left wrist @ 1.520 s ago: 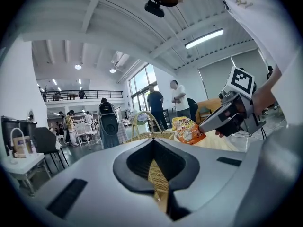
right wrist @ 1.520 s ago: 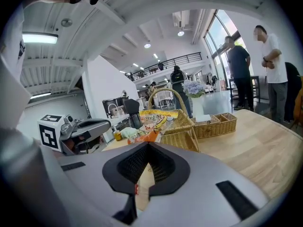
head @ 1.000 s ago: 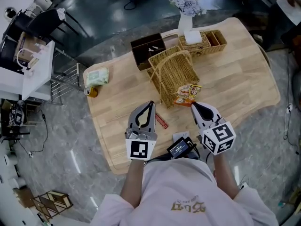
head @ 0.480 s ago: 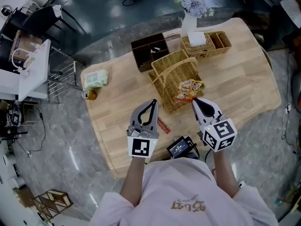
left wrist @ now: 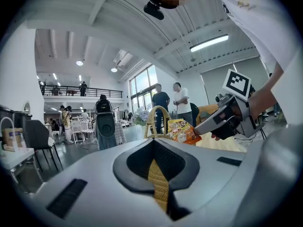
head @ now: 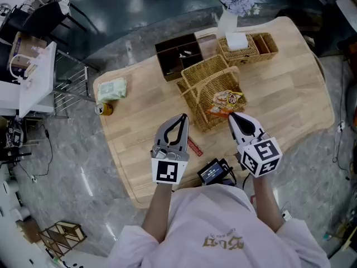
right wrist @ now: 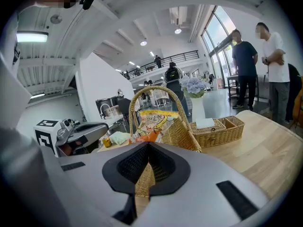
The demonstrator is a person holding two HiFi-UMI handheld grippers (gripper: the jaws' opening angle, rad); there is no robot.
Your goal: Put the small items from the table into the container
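The right gripper's jaws are closed on the edge of an orange snack packet, held upright over the handled wicker basket. The left gripper's jaws are together and empty. Only the head view shows a red bar on the counter, just beside the left gripper.

Daylight from tall windows beyond the table lights it evenly with soft shadows; both gripper views bulge, darkening at their rims.
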